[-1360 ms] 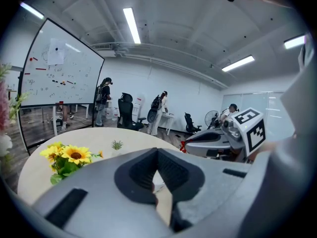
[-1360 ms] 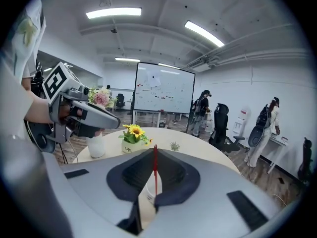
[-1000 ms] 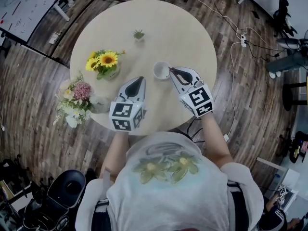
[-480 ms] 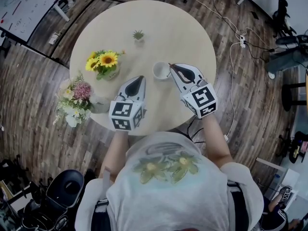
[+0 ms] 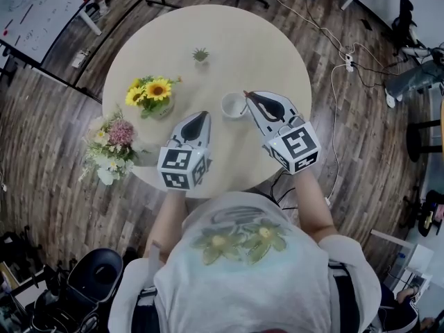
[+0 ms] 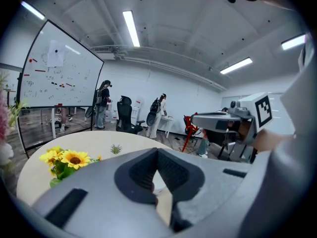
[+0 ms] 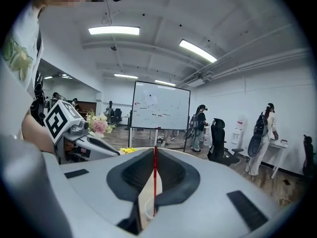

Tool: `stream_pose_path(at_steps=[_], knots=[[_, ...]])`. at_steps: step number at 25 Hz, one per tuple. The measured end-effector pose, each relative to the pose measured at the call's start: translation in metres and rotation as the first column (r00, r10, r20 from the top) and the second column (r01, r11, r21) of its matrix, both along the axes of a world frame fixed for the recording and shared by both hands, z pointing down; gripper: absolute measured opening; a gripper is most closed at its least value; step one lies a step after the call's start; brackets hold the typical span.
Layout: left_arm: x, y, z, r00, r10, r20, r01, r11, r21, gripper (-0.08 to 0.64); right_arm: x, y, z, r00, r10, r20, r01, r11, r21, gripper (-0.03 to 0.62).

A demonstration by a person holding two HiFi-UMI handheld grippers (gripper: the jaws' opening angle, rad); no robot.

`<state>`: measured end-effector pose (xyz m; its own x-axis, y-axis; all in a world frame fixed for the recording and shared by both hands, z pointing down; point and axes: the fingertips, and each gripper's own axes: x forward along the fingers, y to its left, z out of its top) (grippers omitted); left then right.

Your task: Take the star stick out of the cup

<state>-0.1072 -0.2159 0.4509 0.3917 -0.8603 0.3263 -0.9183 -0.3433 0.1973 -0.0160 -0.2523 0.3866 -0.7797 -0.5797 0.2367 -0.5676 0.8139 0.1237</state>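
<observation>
A thin red stick (image 7: 154, 182) stands upright between the jaws of my right gripper (image 7: 154, 155), which is shut on it. Its lower end shows over the mouth of the white cup (image 7: 147, 210); no star shows on it. In the head view the cup (image 5: 233, 104) stands near the table's middle, and the right gripper (image 5: 246, 96) has its tips at the cup's right rim. My left gripper (image 5: 201, 114) is to the left of the cup and apart from it. Its jaws come together to a point with nothing between them (image 6: 157, 151).
On the round beige table (image 5: 263, 54) a sunflower vase (image 5: 152, 92) stands at the left and a small green plant (image 5: 200, 53) at the back. A pink and white bouquet (image 5: 114, 144) is at the left edge. People, chairs and a whiteboard (image 7: 161, 105) are in the room.
My right gripper has risen with the red stick in it and shows larger in the head view. The left gripper and the cup have stayed where they were.
</observation>
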Motion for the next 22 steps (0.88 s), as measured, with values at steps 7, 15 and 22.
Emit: stream_pose_path(at_steps=[7, 15, 22], knots=[[0.000, 0.000, -0.006, 1.000, 0.000, -0.005, 0.000, 1.000, 0.012, 0.002, -0.002, 0.005, -0.013, 0.999, -0.005, 0.041, 0.005, 1.000, -0.005, 0.034], [0.005, 0.004, -0.017, 1.000, 0.005, -0.017, -0.004, 0.999, 0.043, 0.002, 0.003, 0.019, -0.011, 0.996, 0.005, 0.085, -0.001, 0.999, -0.048, 0.034], [0.009, 0.008, -0.023, 1.000, 0.012, -0.018, -0.011, 0.999, 0.050, 0.002, 0.007, 0.031, -0.009, 0.990, 0.015, 0.137, -0.002, 0.995, -0.095, 0.034]])
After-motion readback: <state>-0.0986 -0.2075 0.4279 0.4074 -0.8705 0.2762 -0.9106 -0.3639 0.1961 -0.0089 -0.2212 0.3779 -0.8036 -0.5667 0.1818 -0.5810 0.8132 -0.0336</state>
